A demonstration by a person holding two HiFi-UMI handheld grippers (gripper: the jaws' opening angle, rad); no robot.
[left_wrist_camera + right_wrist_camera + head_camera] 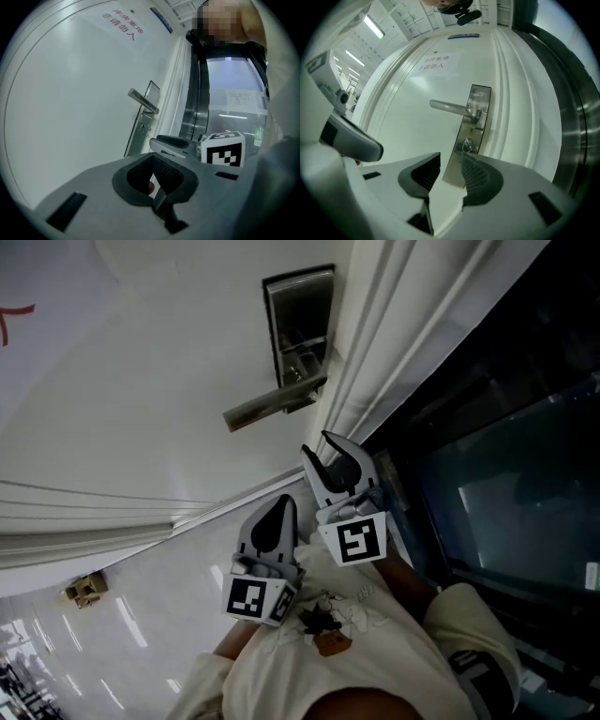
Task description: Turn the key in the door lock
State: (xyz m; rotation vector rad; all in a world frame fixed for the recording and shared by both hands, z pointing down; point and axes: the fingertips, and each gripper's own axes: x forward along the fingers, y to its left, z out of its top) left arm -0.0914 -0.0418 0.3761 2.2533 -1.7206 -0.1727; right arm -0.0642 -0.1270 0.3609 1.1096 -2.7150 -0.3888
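Observation:
On the white door sits a steel lock plate with a lever handle. In the right gripper view a key sticks in the keyhole below the handle on the plate. My right gripper is open and empty, a short way back from the key, with the plate showing through its gap. In the head view the right gripper hangs just below the handle. My left gripper is lower and further back, tips together, holding nothing. From the left gripper the keyhole is far off.
White frame mouldings run beside the lock. A dark glass panel fills the right side. A sign with red characters is on the door. A small brown object lies on the glossy tiled floor.

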